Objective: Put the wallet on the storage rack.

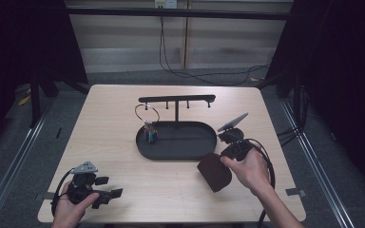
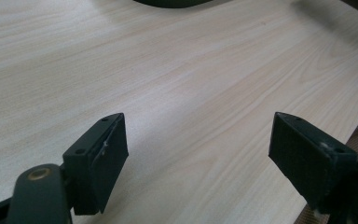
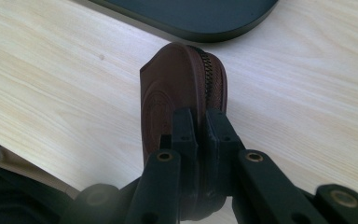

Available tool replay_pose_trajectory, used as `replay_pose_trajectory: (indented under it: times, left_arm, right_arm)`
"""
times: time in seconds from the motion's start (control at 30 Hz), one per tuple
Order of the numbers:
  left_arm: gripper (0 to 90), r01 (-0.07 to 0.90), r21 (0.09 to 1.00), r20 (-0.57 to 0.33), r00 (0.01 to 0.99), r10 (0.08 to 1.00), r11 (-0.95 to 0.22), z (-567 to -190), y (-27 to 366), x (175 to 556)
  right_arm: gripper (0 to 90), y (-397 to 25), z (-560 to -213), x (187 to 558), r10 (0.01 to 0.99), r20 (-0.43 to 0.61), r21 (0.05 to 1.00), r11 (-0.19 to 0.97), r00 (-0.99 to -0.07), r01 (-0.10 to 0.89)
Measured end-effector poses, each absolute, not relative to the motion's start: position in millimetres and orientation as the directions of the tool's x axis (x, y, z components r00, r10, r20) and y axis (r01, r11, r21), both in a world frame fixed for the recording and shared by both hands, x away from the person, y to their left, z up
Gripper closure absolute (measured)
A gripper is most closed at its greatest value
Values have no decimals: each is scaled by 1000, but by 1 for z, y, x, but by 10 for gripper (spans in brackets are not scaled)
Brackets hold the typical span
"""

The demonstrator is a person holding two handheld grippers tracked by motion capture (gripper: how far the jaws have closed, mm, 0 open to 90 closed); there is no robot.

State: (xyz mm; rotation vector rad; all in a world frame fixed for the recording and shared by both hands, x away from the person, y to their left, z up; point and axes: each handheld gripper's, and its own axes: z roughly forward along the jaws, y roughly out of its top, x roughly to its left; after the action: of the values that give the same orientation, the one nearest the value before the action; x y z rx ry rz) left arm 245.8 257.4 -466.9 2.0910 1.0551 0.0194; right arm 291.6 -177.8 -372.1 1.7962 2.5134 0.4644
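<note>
At four o'clock on the tabletop (image 1: 123,175), beside the tray (image 1: 145,147), the pouch (image 3: 177,98) is pinched edgewise by the right gripper (image 3: 200,135); slipping is risked by that thin grip. Left gripper (image 2: 198,154) is held released.

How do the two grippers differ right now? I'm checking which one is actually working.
The right gripper has its fingers shut on the brown zip pouch, held on edge beside the black tray; the left gripper has its fingers wide apart with bare table between them. The right is near the tray, the left near the table's front corner. Both are hand-held, with black fingers.
</note>
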Motion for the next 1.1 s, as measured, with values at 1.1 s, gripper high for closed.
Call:
replay_pose_trajectory:
  times: [1.1]
  left_arm:
    - [178,670,647,-322,672,667,-363,-467,256,245]
  right_arm:
    - [834,-184,-334,318,948,83,247,280,-308,928]
